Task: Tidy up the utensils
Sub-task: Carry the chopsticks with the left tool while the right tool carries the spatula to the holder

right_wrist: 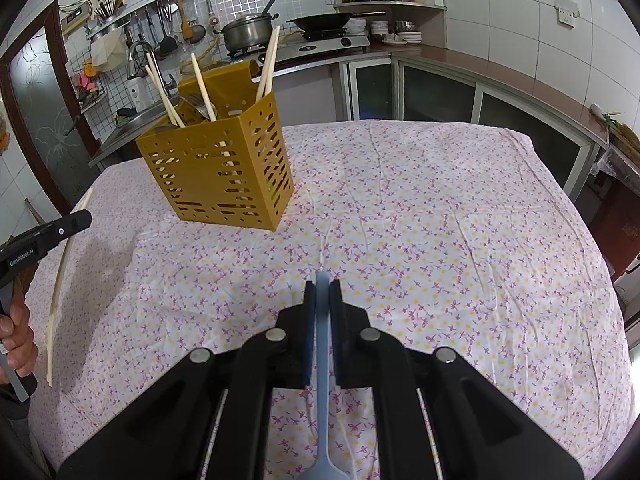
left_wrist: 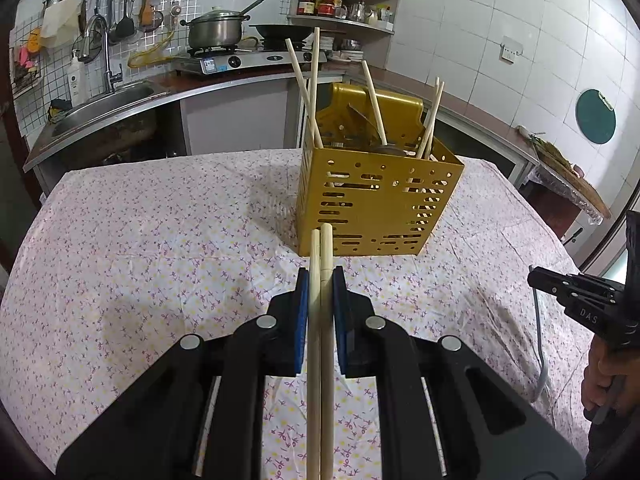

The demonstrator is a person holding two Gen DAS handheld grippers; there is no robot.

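A gold perforated utensil holder (left_wrist: 380,204) (right_wrist: 224,176) stands on the flowered tablecloth (left_wrist: 160,240), with several wooden chopsticks and some metal utensils upright in it. My left gripper (left_wrist: 321,276) is shut on a pair of wooden chopsticks (left_wrist: 322,340), whose tips point at the holder's front wall just ahead. In the right wrist view the same chopsticks (right_wrist: 60,280) hang from the left gripper (right_wrist: 82,216) at the left edge. My right gripper (right_wrist: 323,286) is shut on the handle of a light blue utensil (right_wrist: 322,360); its wider end spreads out at the bottom of that view.
Behind the table (right_wrist: 440,200) runs a kitchen counter with a sink (left_wrist: 108,104), a stove with a pot (left_wrist: 216,30) and a wok (left_wrist: 280,30), and a corner shelf of jars (left_wrist: 344,4). A person's hands hold both grippers at the frame edges.
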